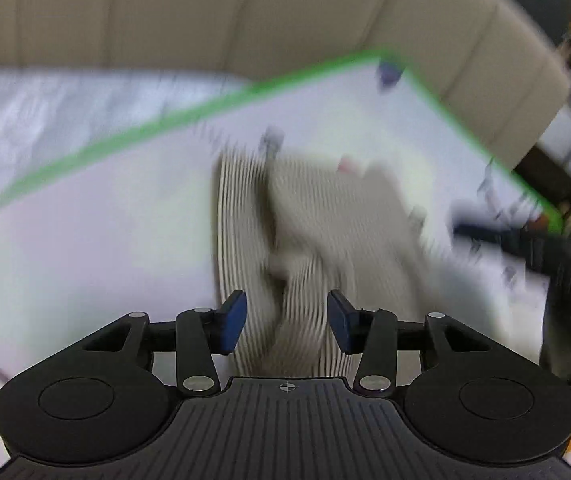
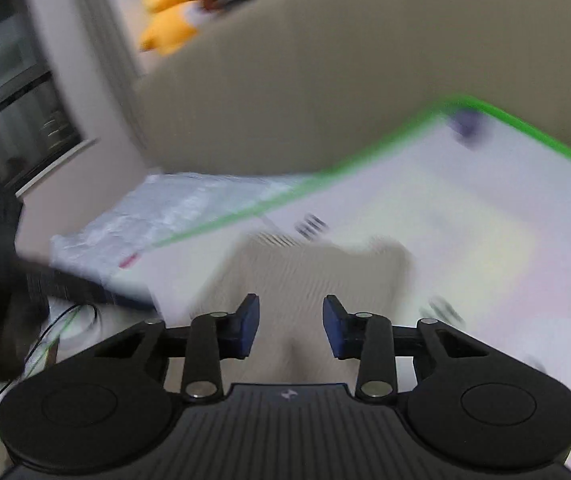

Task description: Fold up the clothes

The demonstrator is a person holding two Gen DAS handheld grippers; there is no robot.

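Observation:
A beige ribbed garment (image 1: 317, 240) lies bunched on a white mat with a green border (image 1: 105, 152). Both views are blurred by motion. My left gripper (image 1: 287, 322) is open, its blue pads (image 1: 233, 320) on either side of the garment's near edge, close above it. In the right wrist view the same garment (image 2: 305, 272) lies ahead on the mat (image 2: 485, 220). My right gripper (image 2: 290, 330) is open over the garment's near edge, with nothing between its pads (image 2: 335, 332). The other gripper shows as a dark shape at the right edge of the left wrist view (image 1: 565, 264).
A beige padded headboard (image 1: 245, 12) stands behind the mat. Clear crinkled plastic (image 1: 45, 108) lies beside the mat's far edge. A yellow plush toy (image 2: 169, 12) sits above the headboard. A black cable (image 2: 65, 320) lies at the left.

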